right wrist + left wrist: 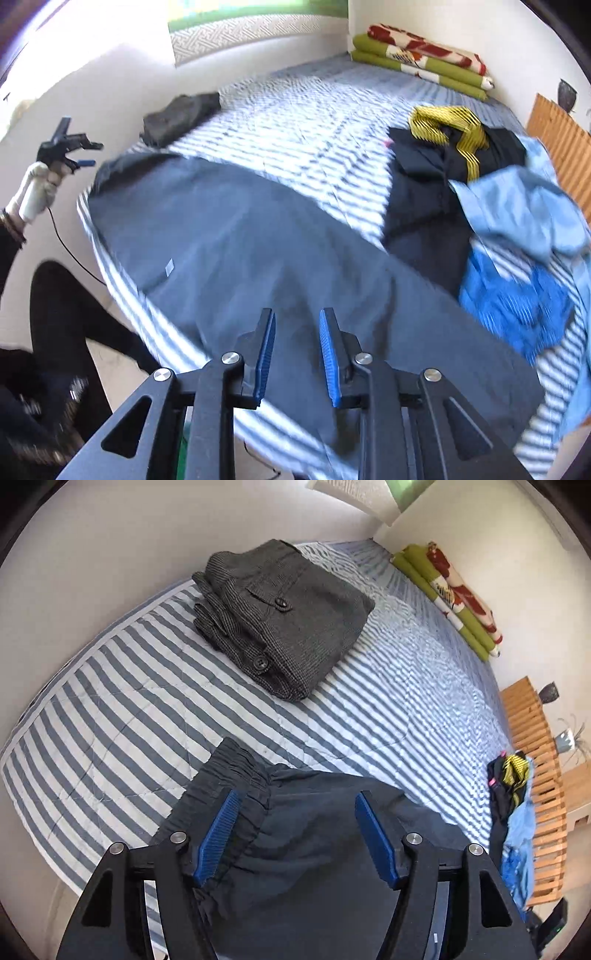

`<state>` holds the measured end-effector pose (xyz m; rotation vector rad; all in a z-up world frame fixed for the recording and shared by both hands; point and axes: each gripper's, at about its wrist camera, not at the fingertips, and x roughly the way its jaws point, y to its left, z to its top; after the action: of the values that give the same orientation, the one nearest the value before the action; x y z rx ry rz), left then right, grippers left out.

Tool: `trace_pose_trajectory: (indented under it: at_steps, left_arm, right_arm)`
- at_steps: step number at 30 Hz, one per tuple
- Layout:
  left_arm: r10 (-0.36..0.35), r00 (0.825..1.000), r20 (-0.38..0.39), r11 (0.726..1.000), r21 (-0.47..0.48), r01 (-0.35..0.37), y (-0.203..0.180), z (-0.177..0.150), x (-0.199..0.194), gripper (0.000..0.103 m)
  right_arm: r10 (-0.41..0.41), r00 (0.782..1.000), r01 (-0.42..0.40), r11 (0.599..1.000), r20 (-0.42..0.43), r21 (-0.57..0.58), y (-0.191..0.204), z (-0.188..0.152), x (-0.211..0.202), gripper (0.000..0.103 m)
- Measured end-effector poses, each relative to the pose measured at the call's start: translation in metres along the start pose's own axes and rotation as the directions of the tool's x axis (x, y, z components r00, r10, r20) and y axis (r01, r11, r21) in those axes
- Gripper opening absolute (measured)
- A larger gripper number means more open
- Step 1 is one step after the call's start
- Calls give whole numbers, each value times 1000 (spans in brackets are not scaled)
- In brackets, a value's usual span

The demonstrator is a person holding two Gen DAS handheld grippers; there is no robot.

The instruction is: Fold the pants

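Dark navy pants (pixel 229 236) are lying spread flat along the near edge of the striped bed (pixel 369 716), presumably laid out for folding. Left gripper (pixel 295 805) is hovering spread over the elastic waistband, gripping nothing; right gripper (pixel 297 325) is standing part-open over the legs, empty. Hems are cut off; motion blur is obscuring detail.

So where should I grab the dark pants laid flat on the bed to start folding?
Probably the gathered elastic waistband of the dark pants, coming down from above at the bed's near edge. It is the bunched, thicker end, and it lies just ahead of the open left tongs.
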<state>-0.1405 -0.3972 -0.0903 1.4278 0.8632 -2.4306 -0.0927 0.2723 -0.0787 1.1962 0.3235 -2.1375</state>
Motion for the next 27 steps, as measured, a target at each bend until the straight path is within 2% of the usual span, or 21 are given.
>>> trace_pose_trajectory:
  at_steps: [3, 4, 5, 6, 7, 9, 10, 11, 14, 17, 20, 21, 22, 23, 24, 27]
  left_arm:
    - [102, 994, -49, 995, 13, -101, 7, -10, 29, 67]
    - [140, 988, -69, 990, 9, -140, 15, -15, 36, 64]
    - [158, 984, -79, 987, 4, -158, 22, -19, 38, 56]
    - [154, 985, -82, 988, -3, -155, 27, -21, 37, 54]
    - [146, 987, -63, 989, -21, -148, 29, -21, 29, 54]
    - [161, 987, -2, 987, -29, -161, 21, -21, 8, 55]
    - [152, 988, 32, 988, -11, -152, 12, -21, -4, 55]
    - [136, 989, 54, 991, 7, -137, 1, -21, -13, 57]
    - [73, 994, 78, 991, 104, -81, -47, -27, -29, 61]
    - [-41, 999, 13, 981, 188, 37, -97, -37, -15, 62]
    - [-116, 989, -94, 967, 215, 134, -138, -50, 22, 62]
    - [-132, 983, -126, 964, 215, 157, -150, -53, 38, 62]
    - [-152, 974, -170, 959, 214, 187, -163, -59, 53, 62]
    - [-162, 964, -209, 954, 215, 207, -174, -65, 66, 62]
    - [-162, 957, -239, 952, 216, 215, -185, -72, 78, 62]
    - [-147, 948, -284, 951, 224, 215, -207, -86, 98, 62]
  right_arm:
    - [30, 1000, -30, 999, -3, -41, 25, 35, 41, 22]
    - [39, 999, -40, 998, -14, -49, 34, 43, 56, 22]
    - [49, 998, -51, 996, -30, -67, 42, 49, 67, 22]
    - [60, 997, -64, 994, -40, -89, 48, 59, 79, 22]
    - [65, 997, -69, 993, -46, -94, 49, 68, 88, 22]
    - [65, 996, -69, 995, -54, -76, 42, 89, 109, 29]
    - [58, 997, -61, 997, -52, -51, 37, 101, 120, 38]
    - [63, 997, -64, 998, -49, -29, 30, 111, 130, 42]
    - [134, 987, -134, 991, -86, 9, 18, 138, 164, 48]
    - [134, 983, -137, 990, -129, -15, 19, 152, 196, 48]
    - [211, 958, -220, 975, -194, -26, 25, 151, 216, 47]
    - [223, 954, -234, 972, -201, -36, 30, 148, 217, 46]
    - [218, 956, -233, 971, -196, -56, 34, 145, 216, 31]
    - [202, 960, -221, 972, -195, -78, 39, 143, 214, 8]
    - [186, 963, -207, 974, -194, -95, 43, 140, 212, 2]
    - [162, 975, -184, 973, -151, -141, 57, 130, 197, 1]
